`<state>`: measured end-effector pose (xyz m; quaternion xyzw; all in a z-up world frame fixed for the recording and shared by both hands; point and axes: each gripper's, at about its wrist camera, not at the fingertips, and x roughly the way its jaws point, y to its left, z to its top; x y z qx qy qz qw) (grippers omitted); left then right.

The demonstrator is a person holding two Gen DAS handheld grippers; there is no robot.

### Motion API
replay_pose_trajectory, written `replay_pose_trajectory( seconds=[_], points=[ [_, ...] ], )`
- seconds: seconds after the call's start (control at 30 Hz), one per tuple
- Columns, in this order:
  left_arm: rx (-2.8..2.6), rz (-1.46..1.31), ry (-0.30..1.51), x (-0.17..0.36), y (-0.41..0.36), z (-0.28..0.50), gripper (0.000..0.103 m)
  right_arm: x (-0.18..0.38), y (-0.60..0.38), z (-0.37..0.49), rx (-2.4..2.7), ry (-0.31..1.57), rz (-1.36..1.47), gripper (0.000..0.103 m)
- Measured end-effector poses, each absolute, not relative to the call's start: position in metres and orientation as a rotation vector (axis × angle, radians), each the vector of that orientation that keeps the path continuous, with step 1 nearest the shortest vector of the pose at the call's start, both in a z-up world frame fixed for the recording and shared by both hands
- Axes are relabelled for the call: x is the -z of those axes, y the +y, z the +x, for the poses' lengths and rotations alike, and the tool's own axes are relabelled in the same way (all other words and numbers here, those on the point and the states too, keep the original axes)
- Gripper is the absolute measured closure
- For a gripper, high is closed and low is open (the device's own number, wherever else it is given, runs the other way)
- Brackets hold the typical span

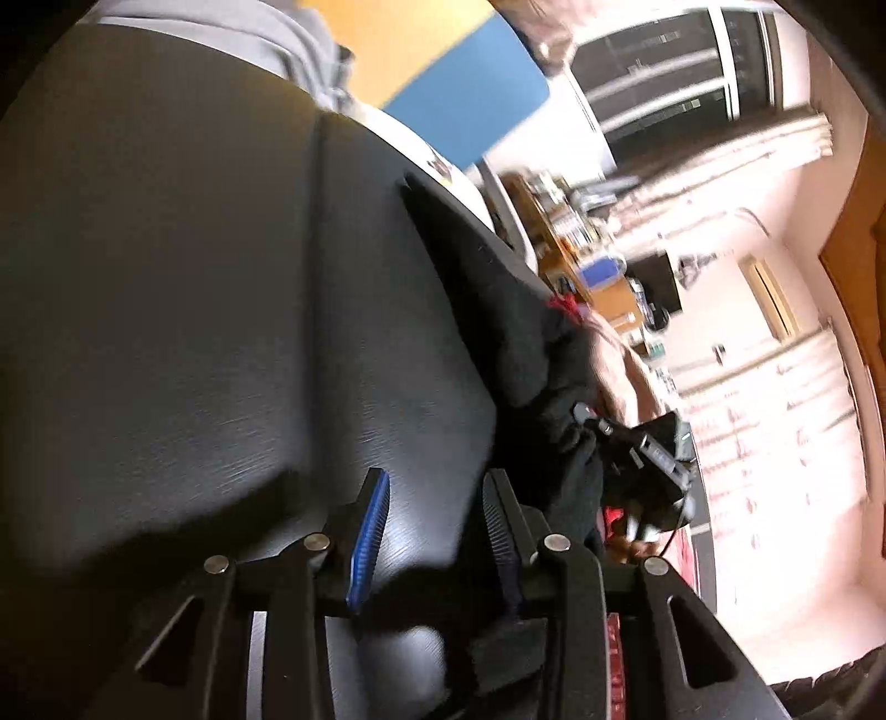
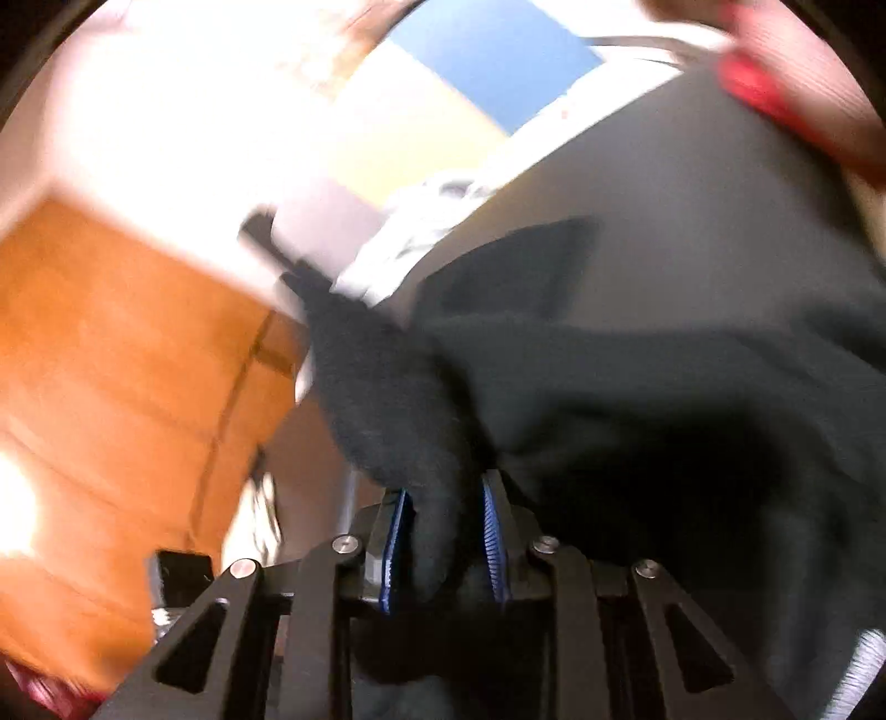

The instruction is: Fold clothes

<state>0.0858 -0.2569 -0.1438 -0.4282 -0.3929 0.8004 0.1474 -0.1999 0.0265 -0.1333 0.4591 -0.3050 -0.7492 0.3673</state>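
Observation:
A black garment lies bunched along the right part of the dark table. In the left wrist view my left gripper hovers low over the table beside the garment, its blue pads apart with only bare table showing between them. The other gripper shows at the garment's right edge, held by a person's hand. In the blurred right wrist view my right gripper is shut on a thick fold of the black garment, which rises from between the blue pads and spreads right over the table.
A light grey cloth lies at the table's far end, seen too as a pale heap. A blue mat lies on the yellow floor beyond. A cluttered shelf stands behind. A red sleeve crosses the upper right.

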Motion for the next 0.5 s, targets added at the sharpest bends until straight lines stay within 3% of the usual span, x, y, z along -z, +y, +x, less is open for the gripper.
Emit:
replay_pose_trajectory(
  seconds=[0.03,0.07,0.13,0.27,0.5],
  points=[
    [-2.287,-1.249,-1.109,0.146,-0.247,0.073,0.067,0.144,0.046,-0.193,1.923,-0.859,1.174,0.073],
    [-2.270,-1.265,-1.088,0.148,-0.238,0.060,0.067,0.154,0.064,-0.187,1.919,-0.931,1.164,0.081],
    [-2.233,-1.293,-1.048,0.151,-0.220,0.034,0.067,0.163,0.079,-0.171,1.898,-1.006,1.087,0.086],
    [-2.117,-1.310,-1.026,0.159,-0.185,-0.004,0.064,0.159,0.068,-0.130,1.966,-0.883,1.075,0.086],
    [-1.964,-1.284,-1.059,0.169,-0.148,-0.040,0.056,0.165,0.071,-0.074,1.952,-0.930,1.007,0.086]
  ],
)
